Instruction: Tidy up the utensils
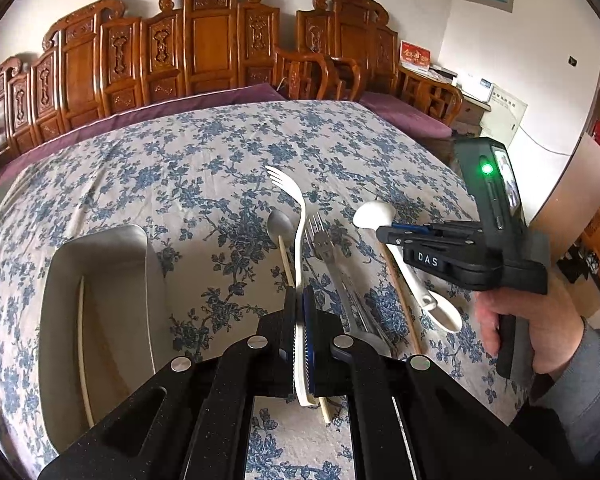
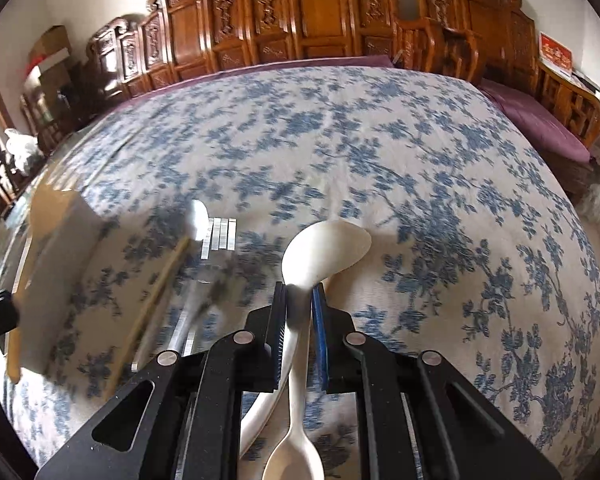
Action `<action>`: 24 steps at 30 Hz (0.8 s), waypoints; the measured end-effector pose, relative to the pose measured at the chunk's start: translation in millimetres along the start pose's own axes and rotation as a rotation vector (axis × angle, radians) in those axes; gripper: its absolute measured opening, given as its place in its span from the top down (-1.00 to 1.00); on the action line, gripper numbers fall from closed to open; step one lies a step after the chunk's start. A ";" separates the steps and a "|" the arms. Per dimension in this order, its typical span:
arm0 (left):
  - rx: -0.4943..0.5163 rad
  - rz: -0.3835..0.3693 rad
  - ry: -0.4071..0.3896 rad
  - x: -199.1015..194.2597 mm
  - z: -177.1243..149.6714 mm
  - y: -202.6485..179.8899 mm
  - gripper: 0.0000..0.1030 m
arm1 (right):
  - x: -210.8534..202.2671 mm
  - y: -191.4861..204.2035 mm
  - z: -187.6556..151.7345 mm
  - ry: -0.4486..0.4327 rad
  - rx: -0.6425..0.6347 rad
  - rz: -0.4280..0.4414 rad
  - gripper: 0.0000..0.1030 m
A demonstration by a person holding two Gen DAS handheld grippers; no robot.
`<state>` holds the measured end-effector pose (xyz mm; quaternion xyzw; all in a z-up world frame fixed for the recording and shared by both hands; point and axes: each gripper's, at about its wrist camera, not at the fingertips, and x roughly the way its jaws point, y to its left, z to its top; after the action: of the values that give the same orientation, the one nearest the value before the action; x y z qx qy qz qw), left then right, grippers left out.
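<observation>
My left gripper (image 1: 301, 300) is shut on a white plastic fork (image 1: 300, 216), tines pointing away, just above the floral tablecloth. My right gripper (image 2: 299, 292) is shut on the neck of a white spoon (image 2: 326, 248); it shows in the left wrist view (image 1: 374, 215) at the right. A second white spoon (image 1: 440, 312) lies under it, also seen in the right wrist view (image 2: 294, 460). A metal spoon with wooden handle (image 1: 280, 226), a metal fork (image 1: 322, 240) and a wooden chopstick (image 1: 400, 300) lie on the cloth.
A white rectangular tray (image 1: 60, 280) sits at the left, holding a thin stick (image 1: 82, 340). Carved wooden chairs (image 1: 204, 40) with purple cushions line the table's far side. The person's hand (image 1: 532, 328) holds the right gripper.
</observation>
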<state>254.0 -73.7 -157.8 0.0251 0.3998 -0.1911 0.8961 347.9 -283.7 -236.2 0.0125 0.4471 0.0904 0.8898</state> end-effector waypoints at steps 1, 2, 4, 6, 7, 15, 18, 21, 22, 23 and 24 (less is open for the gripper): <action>0.001 -0.002 0.001 0.6 -0.2 0.2 0.95 | 1.8 -3.5 -0.5 0.004 0.008 -0.007 0.71; 0.001 -0.003 0.002 1.0 -0.3 0.1 0.95 | 2.8 -6.9 -0.6 0.004 0.018 -0.015 0.69; 0.000 -0.005 0.004 1.8 -0.9 0.5 0.95 | 3.2 -13.1 -0.2 -0.003 0.034 -0.024 0.69; -0.001 -0.005 0.006 2.9 -1.0 1.3 0.95 | 1.9 -16.8 0.7 -0.017 0.045 -0.032 0.72; -0.002 -0.006 0.008 3.5 -1.0 1.8 0.95 | -0.7 -18.6 1.5 -0.031 0.052 -0.036 0.72; -0.003 -0.004 0.012 5.0 -1.6 2.7 0.95 | -8.1 -19.3 7.2 -0.052 0.043 -0.009 0.99; -0.003 -0.001 0.010 3.6 -2.0 3.1 0.95 | -7.1 -17.7 6.9 -0.046 0.043 -0.030 0.99; -0.003 0.001 0.010 3.1 -2.7 3.5 0.95 | -9.1 -20.1 6.2 -0.056 0.047 -0.052 0.95; -0.003 0.001 0.011 3.3 -2.7 3.6 0.95 | -9.4 -21.2 6.1 -0.059 0.049 -0.055 0.71; -0.003 0.001 0.011 3.1 -2.6 3.3 0.95 | -9.9 -23.1 6.1 -0.064 0.060 -0.050 0.53; -0.004 0.001 0.011 3.2 -2.5 3.4 0.95 | -10.3 -24.7 6.2 -0.068 0.073 -0.046 0.19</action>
<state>255.5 -71.1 -162.1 0.0246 0.4051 -0.1899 0.8940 350.6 -309.4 -226.8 0.0376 0.4197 0.0533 0.9053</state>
